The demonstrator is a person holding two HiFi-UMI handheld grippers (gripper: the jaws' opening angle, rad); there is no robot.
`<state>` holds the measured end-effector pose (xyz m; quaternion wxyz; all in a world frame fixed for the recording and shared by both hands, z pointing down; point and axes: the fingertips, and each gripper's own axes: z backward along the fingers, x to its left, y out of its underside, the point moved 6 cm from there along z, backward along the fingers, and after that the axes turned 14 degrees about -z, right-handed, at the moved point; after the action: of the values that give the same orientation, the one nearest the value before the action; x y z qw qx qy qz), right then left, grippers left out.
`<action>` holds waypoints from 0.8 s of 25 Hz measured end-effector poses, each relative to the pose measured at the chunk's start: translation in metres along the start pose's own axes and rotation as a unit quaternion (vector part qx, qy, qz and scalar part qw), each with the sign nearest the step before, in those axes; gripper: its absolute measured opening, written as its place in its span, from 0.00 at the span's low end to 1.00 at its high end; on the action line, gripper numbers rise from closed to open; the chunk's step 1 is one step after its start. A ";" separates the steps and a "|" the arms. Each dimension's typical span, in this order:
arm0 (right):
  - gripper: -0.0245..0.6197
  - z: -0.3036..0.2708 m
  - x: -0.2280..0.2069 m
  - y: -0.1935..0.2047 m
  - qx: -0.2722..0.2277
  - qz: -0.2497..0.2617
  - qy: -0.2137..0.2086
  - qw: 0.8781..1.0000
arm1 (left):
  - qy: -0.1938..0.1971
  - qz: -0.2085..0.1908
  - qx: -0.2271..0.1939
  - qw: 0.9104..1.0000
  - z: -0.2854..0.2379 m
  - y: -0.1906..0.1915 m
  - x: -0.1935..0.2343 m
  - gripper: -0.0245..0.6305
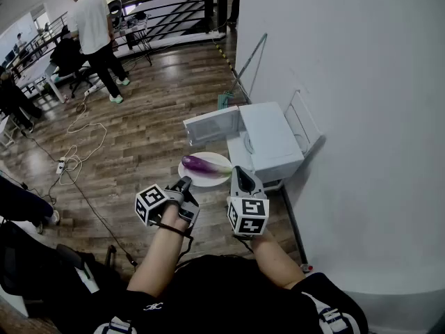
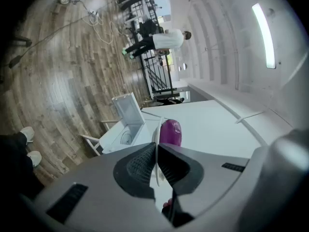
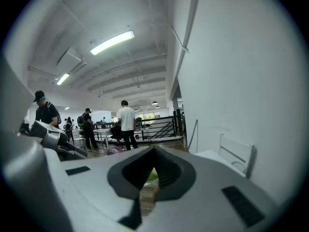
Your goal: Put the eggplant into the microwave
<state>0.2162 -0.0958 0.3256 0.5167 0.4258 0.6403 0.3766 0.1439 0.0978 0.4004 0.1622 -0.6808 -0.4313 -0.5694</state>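
While the left gripper (image 1: 185, 184) has its jaws clamped almost fully together on the rim of the white plate (image 1: 206, 180), biting at the plate's 7 o'clock in the head view, the eggplant (image 1: 201, 163) lies on that plate, not in the microwave (image 1: 270, 141). Eggplant is purple and lies lengthwise across the plate, green stem (image 1: 223, 165) toward 3 o'clock. Left gripper view confirms it: the thin white rim runs edge-on between the pads, purple body just past the tips. That gripper is rolled on its side, so the jaws close top-to-bottom on the rim. Right gripper (image 1: 239, 171): jaws closed, tips meeting, nothing visibly pinched. Its own view shows only a sliver of green and wood floor (image 1: 139, 138) through the slit behind the tips. In the head view its nose sits at the plate's 3 o'clock, right by the stem; whether it touches rim or stem I can't resolve. Microwave is white, at 1 o'clock from the plate, against the white wall (image 1: 361, 117). Its door (image 1: 212, 125) is swung open, at the plate's 12 o'clock. Plate is held in the air over the floor, near the open door. Background: person in a white shirt (image 1: 90, 26) at 11 o'clock, cables (image 1: 76, 148) on the floor at 9 o'clock.
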 end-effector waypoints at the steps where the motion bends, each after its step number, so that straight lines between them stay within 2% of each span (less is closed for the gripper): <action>1: 0.05 -0.001 0.000 0.002 -0.001 0.003 0.000 1.000 | 0.000 -0.001 0.000 1.000 -0.001 0.000 0.002 0.06; 9: 0.05 -0.010 0.004 0.010 -0.013 0.004 0.003 1.000 | 0.006 -0.003 0.001 1.000 -0.007 -0.007 0.014 0.06; 20: 0.05 -0.039 0.063 0.019 -0.016 0.025 0.022 0.999 | 0.021 -0.002 0.026 0.999 -0.001 -0.064 0.032 0.06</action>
<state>0.1746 -0.0314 0.3286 0.4995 0.4248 0.6349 0.4085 0.0934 0.1470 0.4122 0.1877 -0.6636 -0.4439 -0.5721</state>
